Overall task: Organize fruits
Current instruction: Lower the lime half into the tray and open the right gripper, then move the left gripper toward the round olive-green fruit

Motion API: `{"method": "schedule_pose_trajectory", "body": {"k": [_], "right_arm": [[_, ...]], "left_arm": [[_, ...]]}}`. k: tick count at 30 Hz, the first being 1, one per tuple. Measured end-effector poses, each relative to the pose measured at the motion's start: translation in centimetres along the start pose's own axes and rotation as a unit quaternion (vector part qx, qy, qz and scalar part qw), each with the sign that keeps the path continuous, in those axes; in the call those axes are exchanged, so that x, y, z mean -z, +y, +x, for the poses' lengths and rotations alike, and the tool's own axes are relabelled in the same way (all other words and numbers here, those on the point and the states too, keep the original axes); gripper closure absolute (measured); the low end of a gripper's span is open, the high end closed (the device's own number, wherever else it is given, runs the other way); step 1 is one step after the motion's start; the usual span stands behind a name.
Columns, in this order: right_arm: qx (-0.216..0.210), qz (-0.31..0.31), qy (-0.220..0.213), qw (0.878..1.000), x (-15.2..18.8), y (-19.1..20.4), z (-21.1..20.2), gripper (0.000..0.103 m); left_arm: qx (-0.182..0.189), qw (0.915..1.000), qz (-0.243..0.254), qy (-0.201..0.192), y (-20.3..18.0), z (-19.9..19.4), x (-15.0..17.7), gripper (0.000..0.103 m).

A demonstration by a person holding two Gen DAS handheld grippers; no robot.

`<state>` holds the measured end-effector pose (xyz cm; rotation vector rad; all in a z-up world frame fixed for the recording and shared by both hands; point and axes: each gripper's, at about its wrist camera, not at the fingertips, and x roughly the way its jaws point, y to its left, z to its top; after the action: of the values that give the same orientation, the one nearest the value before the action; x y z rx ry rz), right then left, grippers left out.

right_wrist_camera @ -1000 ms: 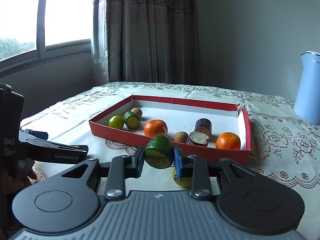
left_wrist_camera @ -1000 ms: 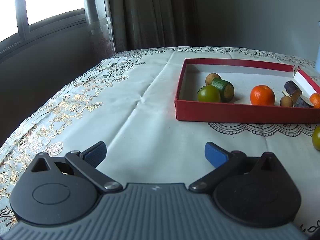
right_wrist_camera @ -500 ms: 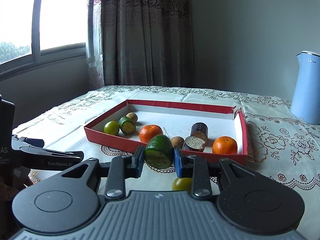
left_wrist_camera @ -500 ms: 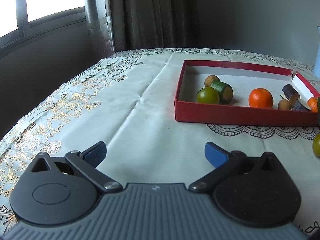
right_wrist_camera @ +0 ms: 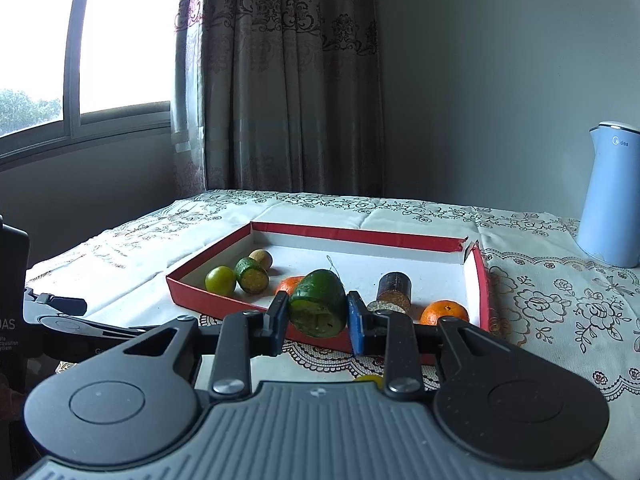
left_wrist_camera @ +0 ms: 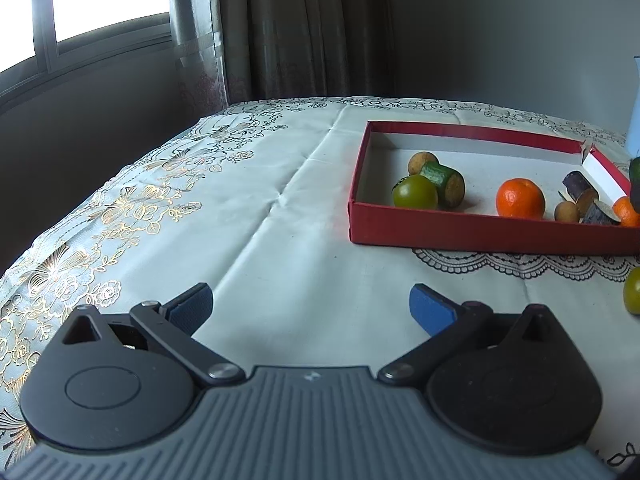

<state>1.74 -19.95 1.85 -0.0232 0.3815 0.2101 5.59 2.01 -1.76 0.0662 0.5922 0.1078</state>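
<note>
We see a table [right_wrist_camera: 560, 312] under a pale flowered cloth filling the lower half of both views, with a window [right_wrist_camera: 120, 36] at the upper left and a curtain [right_wrist_camera: 288, 80] at upper centre. A red box [right_wrist_camera: 224, 303] with a white floor sits at mid-frame in the right wrist view and at the centre right of the left wrist view. A light blue kettle [right_wrist_camera: 610, 196] stands on the cloth at the right edge, well apart from the box. Our right gripper [right_wrist_camera: 318, 314] is pinching a cut green fruit [right_wrist_camera: 318, 306] between its blue pads, cut face toward the camera, held up in front of the box's near wall. Our left gripper [left_wrist_camera: 311, 306] is spread wide at the bottom of its view, with only bare cloth between its fingers. Inside the box lie two oranges [left_wrist_camera: 520, 198], a dark cut cylinder [right_wrist_camera: 395, 290], a green cut cylinder [left_wrist_camera: 446, 182] touching a green lime [left_wrist_camera: 415, 193], and a small brown ball [left_wrist_camera: 422, 162] just behind them. Another lime [left_wrist_camera: 633, 290] lies on the cloth outside the box, at the right edge of the left wrist view.
</note>
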Motion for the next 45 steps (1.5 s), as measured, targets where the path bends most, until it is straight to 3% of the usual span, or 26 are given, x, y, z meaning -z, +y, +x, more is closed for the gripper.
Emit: {"method": "schedule_pose_trajectory", "body": {"k": [11,14,26,34,35,38,40,45], "right_arm": [[0.012,0.056,0.055,0.997,-3.6,-3.9,8.6,0.073],[0.023,0.057,0.047,0.997,-3.7,-4.3,8.9,0.073],[0.023,0.096,0.001,0.995,-1.7,-7.4,3.5,0.073],[0.088,0.096,-0.034,0.991,2.3,-12.0,-1.6,0.073],[0.097,0.101,-0.036,0.99,2.7,-12.6,-2.0,0.069],[0.112,0.132,-0.058,0.983,3.5,-14.1,-3.1,0.036],[0.114,0.13,-0.07,0.982,3.5,-14.2,-3.4,0.031],[0.113,0.123,-0.046,0.985,3.4,-14.1,-2.6,0.029]], "left_arm": [[0.011,0.9999,-0.004,0.0,0.1,0.0,0.0,0.0],[0.014,0.9999,-0.005,-0.001,0.2,0.0,0.0,0.0],[0.015,0.9999,-0.005,-0.001,0.2,0.0,0.0,0.0],[0.005,0.9999,0.009,0.002,-0.2,0.1,0.0,0.0],[0.004,0.9999,0.011,0.003,-0.3,0.2,0.0,0.0],[0.002,0.9998,0.018,0.012,-0.4,0.5,0.0,0.0],[0.004,0.9996,0.017,0.02,-0.3,0.7,0.0,0.0],[0.02,0.9991,-0.005,0.036,0.4,1.1,-0.1,0.0]]}}
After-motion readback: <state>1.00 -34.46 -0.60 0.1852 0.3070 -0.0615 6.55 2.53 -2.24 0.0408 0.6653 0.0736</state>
